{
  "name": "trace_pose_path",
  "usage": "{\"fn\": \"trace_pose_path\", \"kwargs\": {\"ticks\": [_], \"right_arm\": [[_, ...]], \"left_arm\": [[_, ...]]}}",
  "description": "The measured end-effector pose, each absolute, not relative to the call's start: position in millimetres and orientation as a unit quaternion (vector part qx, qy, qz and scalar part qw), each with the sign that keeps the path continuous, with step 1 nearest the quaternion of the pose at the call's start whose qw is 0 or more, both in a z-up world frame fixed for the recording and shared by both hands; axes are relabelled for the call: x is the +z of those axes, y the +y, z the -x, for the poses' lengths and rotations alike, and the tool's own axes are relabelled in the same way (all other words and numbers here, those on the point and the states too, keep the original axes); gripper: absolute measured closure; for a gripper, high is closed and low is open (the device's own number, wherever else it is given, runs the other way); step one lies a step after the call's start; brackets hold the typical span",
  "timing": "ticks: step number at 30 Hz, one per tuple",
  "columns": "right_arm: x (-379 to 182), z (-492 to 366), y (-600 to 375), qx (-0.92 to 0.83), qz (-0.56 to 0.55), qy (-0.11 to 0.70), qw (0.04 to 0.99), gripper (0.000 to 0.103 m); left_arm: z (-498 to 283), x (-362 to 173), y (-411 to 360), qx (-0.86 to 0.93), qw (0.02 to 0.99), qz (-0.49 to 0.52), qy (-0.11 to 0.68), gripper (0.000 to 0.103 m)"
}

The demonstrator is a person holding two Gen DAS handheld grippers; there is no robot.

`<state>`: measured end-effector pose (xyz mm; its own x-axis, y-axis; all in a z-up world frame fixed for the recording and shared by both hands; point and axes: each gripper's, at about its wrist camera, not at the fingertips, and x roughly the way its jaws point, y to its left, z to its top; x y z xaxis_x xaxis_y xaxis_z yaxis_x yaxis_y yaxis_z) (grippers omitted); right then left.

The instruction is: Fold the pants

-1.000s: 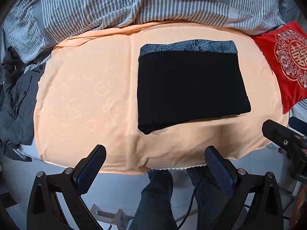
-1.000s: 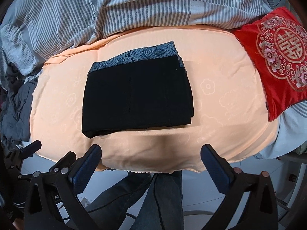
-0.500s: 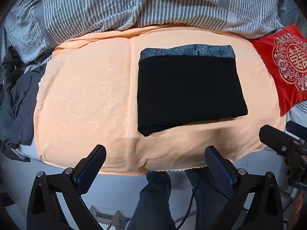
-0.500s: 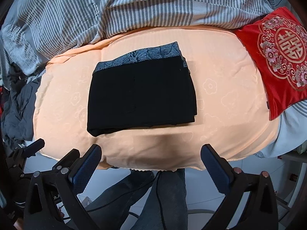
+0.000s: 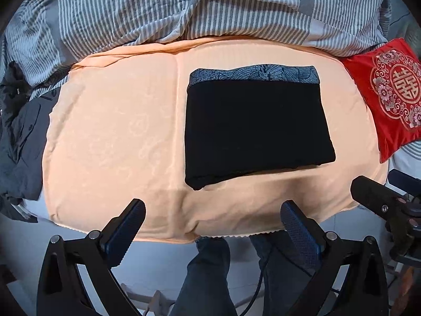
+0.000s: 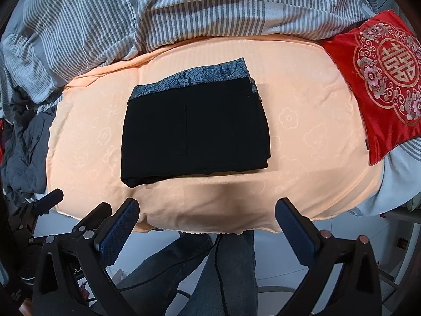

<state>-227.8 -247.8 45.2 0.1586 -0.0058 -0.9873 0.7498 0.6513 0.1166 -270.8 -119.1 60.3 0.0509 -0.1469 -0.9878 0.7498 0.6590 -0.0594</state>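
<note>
The black pants [image 5: 256,129] [image 6: 196,137] lie folded into a flat rectangle on the peach blanket [image 5: 113,137] [image 6: 310,137], with a grey-blue patterned waistband along their far edge. My left gripper [image 5: 213,214] hangs open above the blanket's near edge, short of the pants, nothing between its fingers. My right gripper [image 6: 208,212] is open too, held back from the pants over the same edge. Each gripper also shows at the side of the other's view: the right one [image 5: 381,205], the left one [image 6: 44,200].
A striped grey-white duvet [image 5: 184,8] is bunched behind the blanket. A red embroidered cushion [image 5: 392,92] [image 6: 381,79] lies at the right. Dark grey clothes [image 5: 18,137] [image 6: 23,155] are heaped at the left. A person's legs in jeans [image 5: 210,276] stand below the bed edge.
Both grippers have drawn back a little and risen, so the pants sit slightly lower and smaller in view. The pants have not moved. Both grippers stay open.
</note>
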Motion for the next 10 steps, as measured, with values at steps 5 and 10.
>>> {"fn": "trace_pose_path", "kwargs": {"ticks": [5, 10], "right_arm": [[45.4, 227.2, -247.8, -0.274, -0.314, 0.588, 0.693, 0.0], [45.4, 227.0, -249.5, -0.276, -0.316, 0.589, 0.691, 0.0]], "left_arm": [[268.7, 59.3, -118.5, -0.326, 0.682, -0.245, 0.608, 0.0], [272.0, 62.1, -119.2, -0.338, 0.683, -0.247, 0.598, 0.0]]}}
